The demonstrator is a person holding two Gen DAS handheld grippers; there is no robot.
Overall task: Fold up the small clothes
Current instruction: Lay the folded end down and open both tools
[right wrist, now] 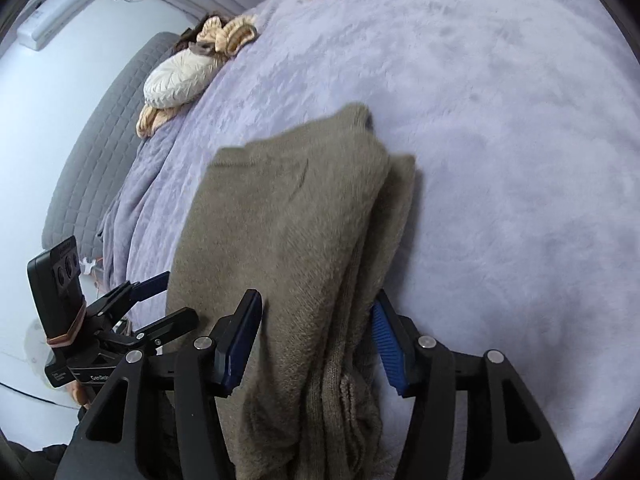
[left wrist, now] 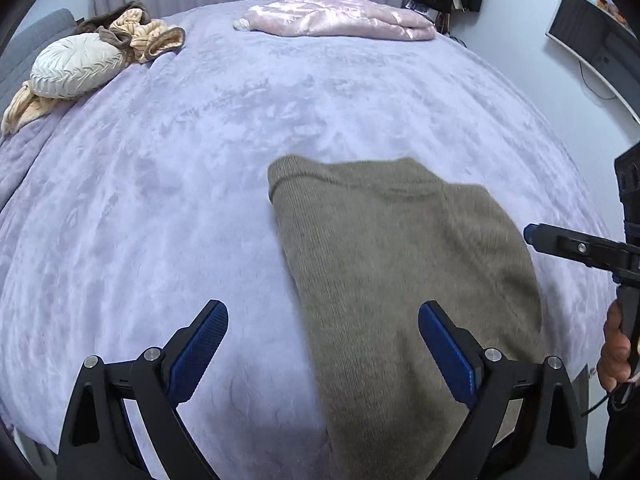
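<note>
One olive-brown knit sweater lies folded on the near part of a lilac bed. The left gripper hovers wide open over the sweater's left edge. The right gripper, also open, straddles its layered edge; far left lie one round cream pillow and, far off, one pink jacket.

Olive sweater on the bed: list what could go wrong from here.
1. The olive sweater lies in loose stacked layers between the open fingers of the right tool; a pinch may catch only some layers, and the fold could slide apart.
2. The left tool hangs open astride the sweater's left edge; closing there could snag the lilac blanket too.
</note>
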